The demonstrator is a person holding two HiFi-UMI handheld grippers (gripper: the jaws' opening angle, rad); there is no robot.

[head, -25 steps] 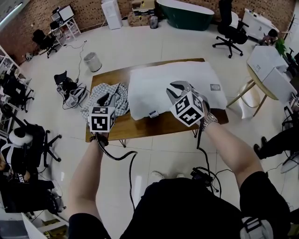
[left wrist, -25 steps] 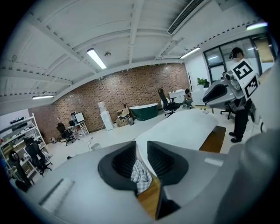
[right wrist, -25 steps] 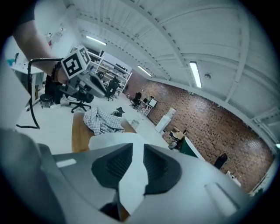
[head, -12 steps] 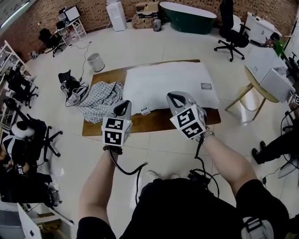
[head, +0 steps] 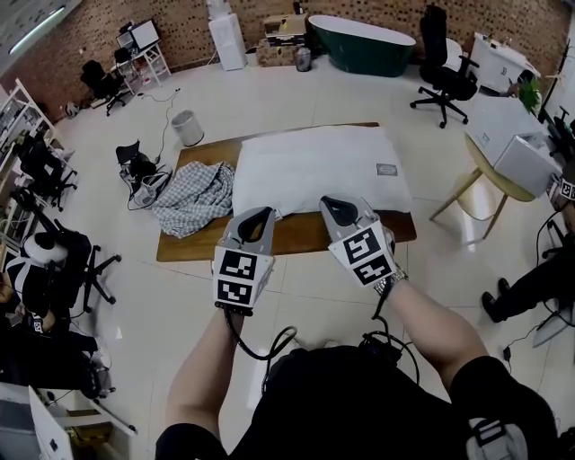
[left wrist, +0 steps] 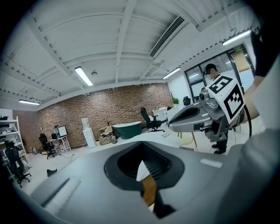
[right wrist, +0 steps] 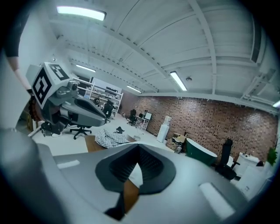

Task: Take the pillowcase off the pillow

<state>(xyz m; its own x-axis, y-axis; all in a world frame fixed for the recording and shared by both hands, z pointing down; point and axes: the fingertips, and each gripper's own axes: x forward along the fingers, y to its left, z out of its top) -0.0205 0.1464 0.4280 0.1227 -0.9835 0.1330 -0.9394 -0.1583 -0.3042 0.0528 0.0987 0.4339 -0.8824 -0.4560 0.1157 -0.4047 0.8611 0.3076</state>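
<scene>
Left gripper (head: 254,218) and right gripper (head: 340,208), both closed and empty, hover short of the table (head: 305,235); the bare pillow (head: 314,166) lies crosswise just ahead, the checked pillowcase (head: 193,196) crumpled ahead-left, nearest the left gripper.

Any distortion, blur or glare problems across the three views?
Head view: mild wide-angle bowing at edges, even light, pillow and table sharp, no glare. Left gripper view: heavy fisheye, black corners, left gripper soft up close, strip light bright. Right gripper view: same fisheye; its overhead lamp clips to white.
</scene>
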